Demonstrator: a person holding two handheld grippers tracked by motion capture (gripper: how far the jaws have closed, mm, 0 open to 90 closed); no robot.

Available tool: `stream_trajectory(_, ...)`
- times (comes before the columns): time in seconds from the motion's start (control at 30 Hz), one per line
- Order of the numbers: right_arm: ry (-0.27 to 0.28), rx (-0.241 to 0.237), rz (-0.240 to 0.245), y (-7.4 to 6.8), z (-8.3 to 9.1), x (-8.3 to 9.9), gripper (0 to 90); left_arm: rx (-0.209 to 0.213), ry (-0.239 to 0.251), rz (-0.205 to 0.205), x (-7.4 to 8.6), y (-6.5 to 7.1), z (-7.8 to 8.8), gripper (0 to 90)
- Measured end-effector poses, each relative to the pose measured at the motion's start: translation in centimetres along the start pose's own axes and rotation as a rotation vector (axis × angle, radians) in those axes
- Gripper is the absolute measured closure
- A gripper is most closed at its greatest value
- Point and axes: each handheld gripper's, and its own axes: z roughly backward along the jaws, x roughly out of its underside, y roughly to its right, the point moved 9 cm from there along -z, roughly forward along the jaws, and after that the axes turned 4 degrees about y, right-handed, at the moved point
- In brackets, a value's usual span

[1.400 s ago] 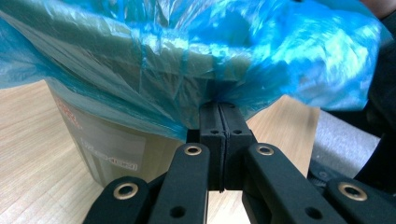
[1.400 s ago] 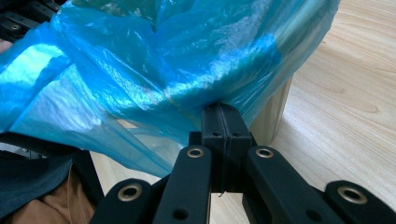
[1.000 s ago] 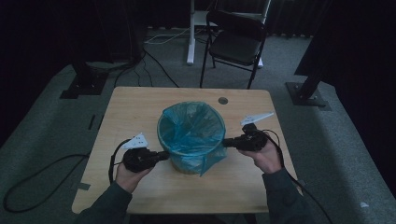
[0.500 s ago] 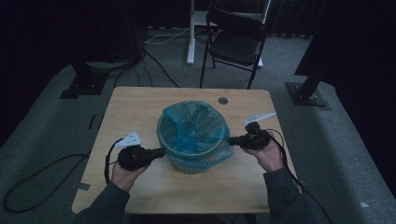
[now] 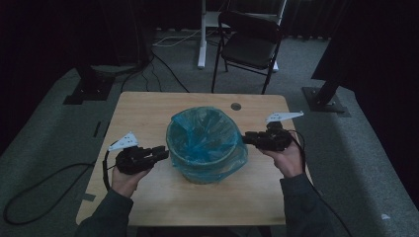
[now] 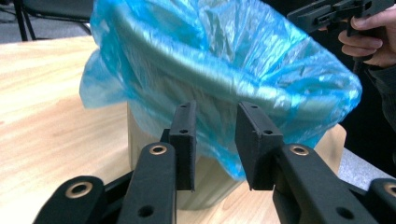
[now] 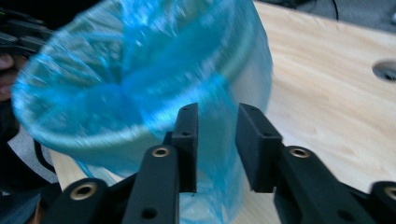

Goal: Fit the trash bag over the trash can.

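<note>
A pale round bin [image 5: 197, 174] lined with a blue plastic bag [image 5: 206, 143] stands in the middle of the wooden table [image 5: 148, 108]. The bag's edge is folded over the rim and hangs down the outside. My left gripper [image 5: 165, 153] sits just left of the bin, a little off the film. Its jaws have just been opening, and in the left gripper view [image 6: 215, 114] nothing is pinched; the bag [image 6: 224, 51] hangs beyond them. My right gripper [image 5: 245, 138] is at the bin's right rim. Its jaws have also just been opening [image 7: 217, 114], with loose film [image 7: 140, 79] behind the gap and not pressed.
A round cable hole [image 5: 235, 106] lies in the table's far right part. A black folding chair [image 5: 252, 44] and a white post [image 5: 201, 34] stand behind the table. Cables [image 5: 29, 197] trail over the grey floor at the left, and dark stand bases [image 5: 326, 96] flank the table.
Both grippers were shut on the bag's edge at the bin's sides; now their jaws stand apart and the film is free. The left hand has drawn back leftward and slightly up.
</note>
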Motion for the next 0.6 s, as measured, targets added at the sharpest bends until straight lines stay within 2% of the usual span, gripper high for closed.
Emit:
stream_trajectory(0.13, 0.027, -0.013, 0.014, -0.5, -0.3, -1.0, 65.7, -0.002, 0.019, -0.002, -0.8, 0.0, 0.1, 67.3)
stream_trajectory(0.3, 0.017, -0.027, 0.003, -0.4, -1.3, -1.3, 65.8, -0.005, 0.031, -0.022, -1.7, 0.0, 0.1, 66.7)
stream_trajectory(0.43, 0.024, -0.046, -0.031, -0.1, -1.6, -1.4, 74.2, -0.004, 0.032, -0.038, -2.3, 0.0, -0.2, 66.5)
stream_trajectory(0.6, 0.012, -0.038, -0.032, 0.1, -1.6, -1.3, 86.8, -0.003, 0.036, -0.056, -3.1, 0.1, -0.6, 66.0)
